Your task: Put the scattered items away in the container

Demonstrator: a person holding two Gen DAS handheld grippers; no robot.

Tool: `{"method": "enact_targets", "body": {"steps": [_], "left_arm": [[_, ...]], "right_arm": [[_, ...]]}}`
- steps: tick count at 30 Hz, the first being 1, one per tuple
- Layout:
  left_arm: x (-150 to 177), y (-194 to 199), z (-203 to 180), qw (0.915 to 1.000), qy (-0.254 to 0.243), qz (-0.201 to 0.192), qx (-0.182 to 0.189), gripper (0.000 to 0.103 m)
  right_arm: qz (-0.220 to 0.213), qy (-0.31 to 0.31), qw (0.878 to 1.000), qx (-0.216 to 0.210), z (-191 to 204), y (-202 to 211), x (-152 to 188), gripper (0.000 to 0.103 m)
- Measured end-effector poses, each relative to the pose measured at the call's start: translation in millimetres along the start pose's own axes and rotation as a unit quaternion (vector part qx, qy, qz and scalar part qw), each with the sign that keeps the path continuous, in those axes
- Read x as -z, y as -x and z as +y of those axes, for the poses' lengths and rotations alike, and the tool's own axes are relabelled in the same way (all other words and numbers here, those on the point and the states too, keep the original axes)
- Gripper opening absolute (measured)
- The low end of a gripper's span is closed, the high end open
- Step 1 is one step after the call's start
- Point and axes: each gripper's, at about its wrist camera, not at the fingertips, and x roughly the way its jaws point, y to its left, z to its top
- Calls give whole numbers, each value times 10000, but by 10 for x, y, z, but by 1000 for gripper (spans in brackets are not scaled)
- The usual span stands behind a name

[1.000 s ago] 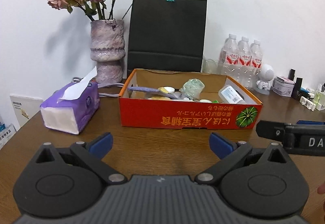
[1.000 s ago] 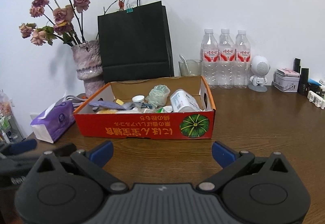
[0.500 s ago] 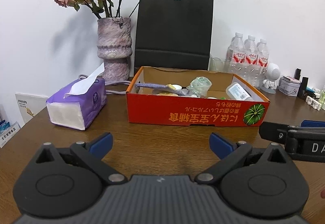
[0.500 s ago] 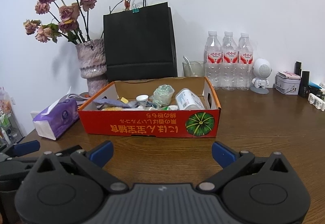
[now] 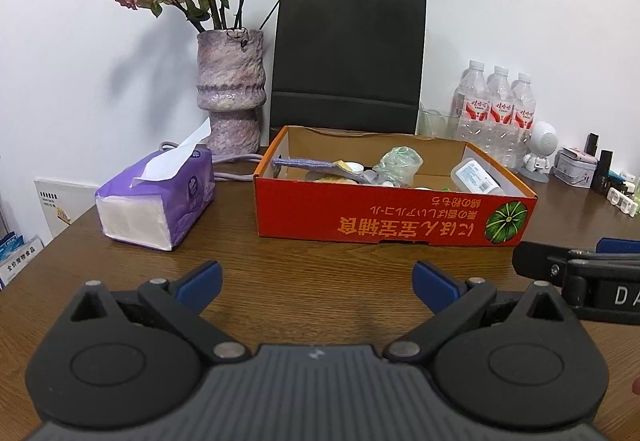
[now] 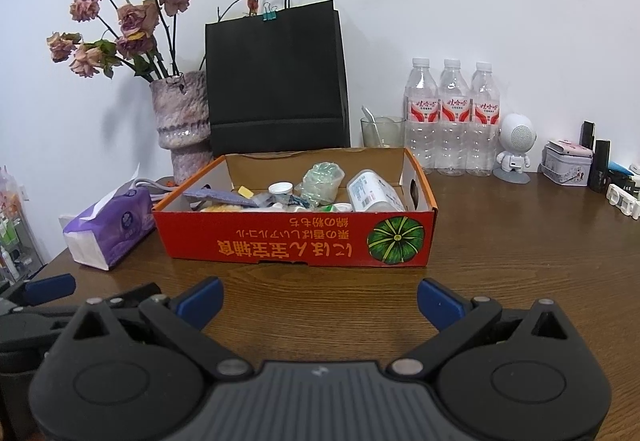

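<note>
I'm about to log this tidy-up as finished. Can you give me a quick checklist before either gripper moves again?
1. Left gripper open, holding nothing: ok.
2. Right gripper open, holding nothing: ok.
3. Items sit inside the box: ok.
4. Table in front of the box free of loose items: ok.
5. Tissue pack beside the box, outside it: cannot tell if it belongs inside.
6. Small things at the table's right edge: cannot tell if they count as scattered.

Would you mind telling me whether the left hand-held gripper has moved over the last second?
Yes. The left hand-held gripper has pulled back and swung left: the red cardboard box and purple tissue pack now sit further right in its view, slightly smaller.
</note>
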Motion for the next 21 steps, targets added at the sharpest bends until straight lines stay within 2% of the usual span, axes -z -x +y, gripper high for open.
{"method": "enact_targets", "body": {"steps": [21], "left_arm": [[6,-4,-3,10000,-53,-3,-66,103]], "right_arm": [[28,14,10000,10,4,-9,3,103]]}}
